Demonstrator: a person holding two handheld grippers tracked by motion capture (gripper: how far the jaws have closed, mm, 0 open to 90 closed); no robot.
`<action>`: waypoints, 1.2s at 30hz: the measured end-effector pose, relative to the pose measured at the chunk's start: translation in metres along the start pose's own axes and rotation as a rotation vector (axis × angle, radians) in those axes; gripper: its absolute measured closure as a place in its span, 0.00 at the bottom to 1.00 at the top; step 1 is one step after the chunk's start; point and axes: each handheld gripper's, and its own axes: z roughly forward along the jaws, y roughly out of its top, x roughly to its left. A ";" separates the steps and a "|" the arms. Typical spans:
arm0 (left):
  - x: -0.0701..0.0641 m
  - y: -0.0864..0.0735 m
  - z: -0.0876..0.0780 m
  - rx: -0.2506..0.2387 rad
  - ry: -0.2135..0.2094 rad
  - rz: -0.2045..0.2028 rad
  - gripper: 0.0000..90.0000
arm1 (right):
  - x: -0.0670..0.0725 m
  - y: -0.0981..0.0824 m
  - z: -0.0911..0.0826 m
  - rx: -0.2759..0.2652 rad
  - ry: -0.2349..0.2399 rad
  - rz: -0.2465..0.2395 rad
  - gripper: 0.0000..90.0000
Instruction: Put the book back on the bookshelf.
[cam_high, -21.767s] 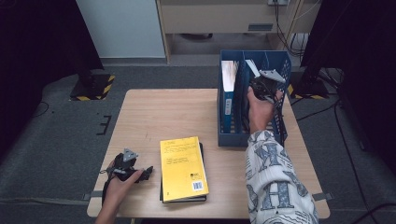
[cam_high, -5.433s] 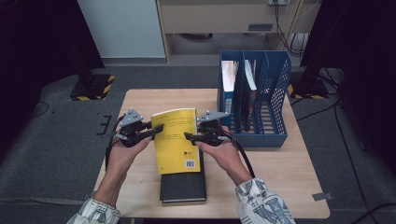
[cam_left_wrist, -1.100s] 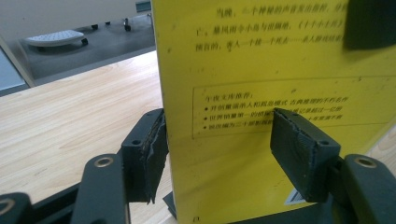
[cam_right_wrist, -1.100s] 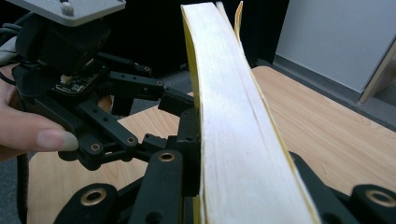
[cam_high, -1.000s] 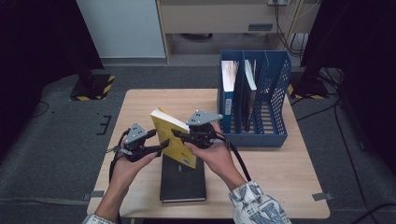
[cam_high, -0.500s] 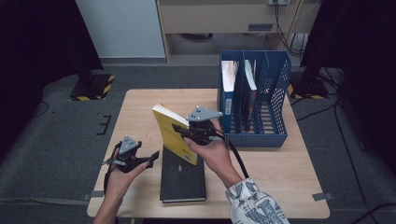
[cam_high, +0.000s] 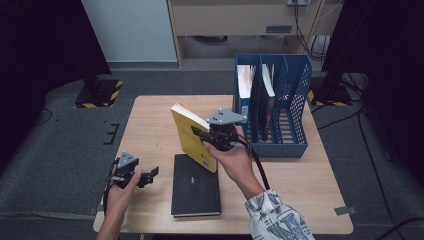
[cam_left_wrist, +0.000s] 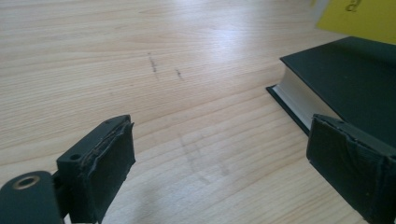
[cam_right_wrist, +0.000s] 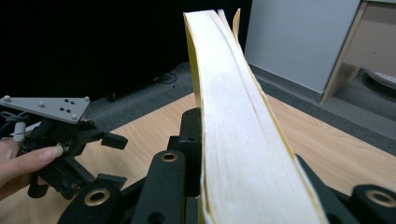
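A yellow book (cam_high: 192, 140) stands nearly upright above the table, and my right gripper (cam_high: 210, 140) is shut on its lower edge. In the right gripper view its white page edge (cam_right_wrist: 233, 116) rises from between the jaws. My left gripper (cam_high: 145, 176) is low over the table's front left, a little left of a black book (cam_high: 196, 186) that lies flat. Its jaws have just been opening and now stand open (cam_left_wrist: 224, 172) over bare wood, with the black book (cam_left_wrist: 355, 79) just beyond the right jaw. The left gripper (cam_right_wrist: 114, 161) also shows in the right gripper view.
A blue mesh file rack (cam_high: 295, 145) stands at the back right of the wooden table (cam_high: 310, 190) with books upright in its left slots. Dark floor surrounds the table, and a cabinet stands behind it.
The left gripper has come away from the yellow book, opened, and sunk toward the front left of the table. The right gripper still holds the book, now more upright.
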 end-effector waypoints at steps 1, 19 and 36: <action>0.001 -0.001 0.000 0.006 0.003 -0.007 0.08 | 0.000 0.000 -0.001 -0.001 -0.002 0.002 0.83; 0.004 -0.009 0.004 0.066 0.007 0.003 0.08 | -0.013 0.000 -0.015 -0.002 -0.047 0.010 0.83; 0.004 -0.009 0.004 0.080 0.005 0.023 0.08 | -0.026 -0.009 -0.032 -0.002 -0.080 0.019 0.83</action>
